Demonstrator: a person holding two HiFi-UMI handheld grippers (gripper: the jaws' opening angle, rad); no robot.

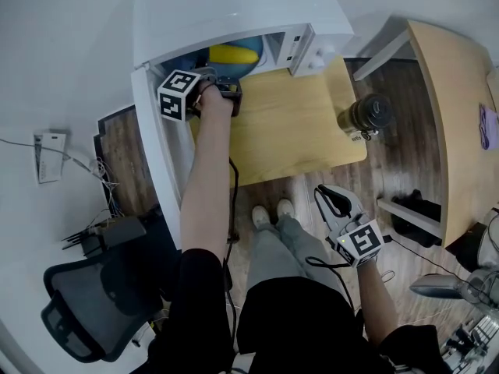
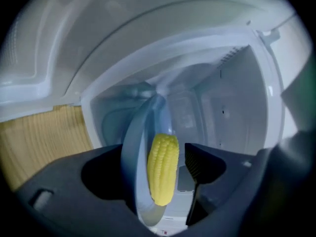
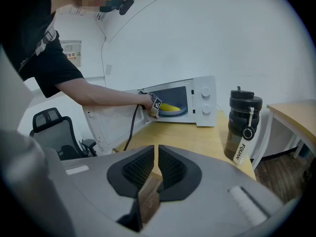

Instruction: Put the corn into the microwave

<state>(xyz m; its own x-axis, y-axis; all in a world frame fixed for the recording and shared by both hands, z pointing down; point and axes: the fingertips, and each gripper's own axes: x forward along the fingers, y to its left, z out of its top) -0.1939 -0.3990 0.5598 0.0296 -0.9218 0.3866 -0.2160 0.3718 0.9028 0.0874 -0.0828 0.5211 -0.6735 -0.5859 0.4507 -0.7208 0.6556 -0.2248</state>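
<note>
The left gripper (image 1: 224,86) reaches into the open microwave (image 1: 234,14) with its jaws spread wide. The corn (image 2: 163,168) lies on a blue plate (image 2: 131,147) between them, inside the cavity. The right gripper (image 3: 156,162) hangs low, with its jaws nearly together and empty.

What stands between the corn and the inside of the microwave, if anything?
Nothing visible. The door stands open, and the corn already lies on the blue plate inside the microwave, between the open jaws of the left gripper.

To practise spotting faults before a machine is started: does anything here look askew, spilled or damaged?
Nothing stands out. The corn lies on the blue plate inside the open microwave, and the bottle stands upright on the table.
</note>
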